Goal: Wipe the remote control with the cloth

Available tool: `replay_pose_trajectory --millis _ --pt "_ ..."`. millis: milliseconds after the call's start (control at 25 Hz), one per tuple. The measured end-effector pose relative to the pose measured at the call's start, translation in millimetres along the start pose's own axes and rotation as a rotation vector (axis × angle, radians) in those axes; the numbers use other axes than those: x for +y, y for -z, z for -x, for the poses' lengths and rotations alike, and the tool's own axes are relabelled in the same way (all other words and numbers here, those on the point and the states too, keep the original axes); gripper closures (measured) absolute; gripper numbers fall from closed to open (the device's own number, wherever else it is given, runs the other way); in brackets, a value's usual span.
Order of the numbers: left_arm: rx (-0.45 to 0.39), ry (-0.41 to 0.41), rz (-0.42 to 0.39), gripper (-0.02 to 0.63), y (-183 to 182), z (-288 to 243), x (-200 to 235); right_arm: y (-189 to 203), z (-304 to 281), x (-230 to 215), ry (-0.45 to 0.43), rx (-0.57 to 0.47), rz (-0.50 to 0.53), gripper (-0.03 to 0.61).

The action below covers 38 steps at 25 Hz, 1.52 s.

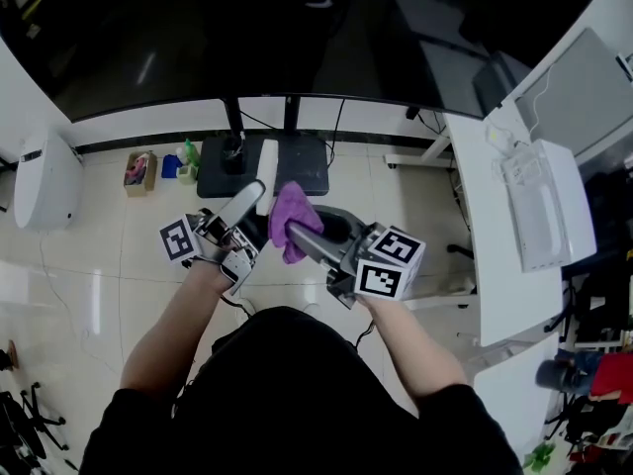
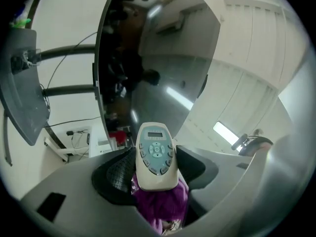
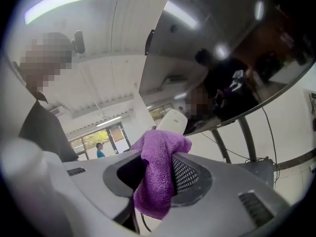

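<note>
My left gripper (image 1: pixel 247 228) is shut on a cream remote control (image 2: pixel 156 155), its small screen and grey-blue buttons facing the left gripper view. In the head view the remote (image 1: pixel 243 204) points away from me, up over the floor. My right gripper (image 1: pixel 297 237) is shut on a purple cloth (image 1: pixel 291 216), which bunches above the jaws and hangs below them (image 3: pixel 159 171). The cloth presses on the remote's underside; purple folds (image 2: pixel 163 204) show beneath the remote. In the right gripper view the remote's tip (image 3: pixel 172 121) rises behind the cloth.
A large dark screen (image 1: pixel 297 28) on a black floor stand (image 1: pixel 263 164) is ahead. A white desk (image 1: pixel 504 255) with a white box runs along the right. A white appliance (image 1: pixel 45 181) and small items sit on the tiled floor at left. A person in dark clothing (image 3: pixel 42 125) stands nearby.
</note>
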<state>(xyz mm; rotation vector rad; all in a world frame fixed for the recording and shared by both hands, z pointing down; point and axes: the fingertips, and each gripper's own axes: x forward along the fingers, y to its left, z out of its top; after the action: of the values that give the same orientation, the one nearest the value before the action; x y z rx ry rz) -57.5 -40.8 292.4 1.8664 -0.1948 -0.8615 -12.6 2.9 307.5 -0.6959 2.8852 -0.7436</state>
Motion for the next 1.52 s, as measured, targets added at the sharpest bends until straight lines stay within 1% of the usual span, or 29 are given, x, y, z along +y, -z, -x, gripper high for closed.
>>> replay_pose_trajectory --millis 80,200,400,520,600,640,680,720,760,800,880,920,960,1040,1120,1200,1360,1520 --pt "0.013 0.024 -0.001 0.368 -1 -3 -6 11 -7 6 -0.022 0.022 -0.008 0.430" --pt "0.061 0.039 0.019 0.368 14 -5 -8 1 -8 1 -0.018 0.004 -0.005 0.430" --pt "0.157 0.036 0.051 0.368 40 1 -5 -35 1 -25 0.052 -0.055 0.026 0.430" --pt "0.183 0.025 0.051 0.368 50 4 -2 -50 5 -35 0.087 -0.082 0.046 0.430" --pt "0.183 0.013 0.042 0.368 52 5 1 -52 8 -37 0.103 -0.086 0.059 0.430" --pt "0.183 -0.001 0.024 0.368 51 4 4 -51 11 -38 0.119 -0.086 0.071 0.430" --pt "0.184 -0.028 -0.011 0.368 50 4 8 -49 16 -40 0.145 -0.082 0.090 0.430" --pt "0.186 -0.075 -0.069 0.368 48 3 14 -46 22 -44 0.182 -0.072 0.116 0.430" --pt "0.190 -0.144 -0.148 0.368 45 4 24 -41 29 -50 0.228 -0.055 0.149 0.430" --pt "0.197 -0.235 -0.244 0.368 40 7 36 -36 37 -57 0.277 -0.029 0.183 0.430" --pt "0.223 -0.445 -0.443 0.368 30 17 66 -21 52 -70 0.372 0.035 0.245 0.429" --pt "0.242 -0.545 -0.530 0.368 25 24 82 -14 59 -76 0.411 0.069 0.271 0.428" --pt "0.264 -0.639 -0.604 0.368 21 31 100 -7 65 -81 0.442 0.100 0.291 0.428" --pt "0.308 -0.805 -0.710 0.368 15 43 136 7 76 -89 0.478 0.154 0.322 0.428" --pt "0.336 -0.932 -0.767 0.368 8 54 171 20 82 -96 0.489 0.199 0.343 0.428" --pt "0.351 -1.025 -0.793 0.368 0 60 203 32 85 -105 0.496 0.238 0.339 0.428" --pt "0.410 -1.119 -0.791 0.368 -17 61 268 60 78 -132 0.506 0.293 0.281 0.428" --pt "0.485 -1.192 -0.813 0.368 -47 59 348 79 62 -159 0.538 0.334 0.239 0.428"
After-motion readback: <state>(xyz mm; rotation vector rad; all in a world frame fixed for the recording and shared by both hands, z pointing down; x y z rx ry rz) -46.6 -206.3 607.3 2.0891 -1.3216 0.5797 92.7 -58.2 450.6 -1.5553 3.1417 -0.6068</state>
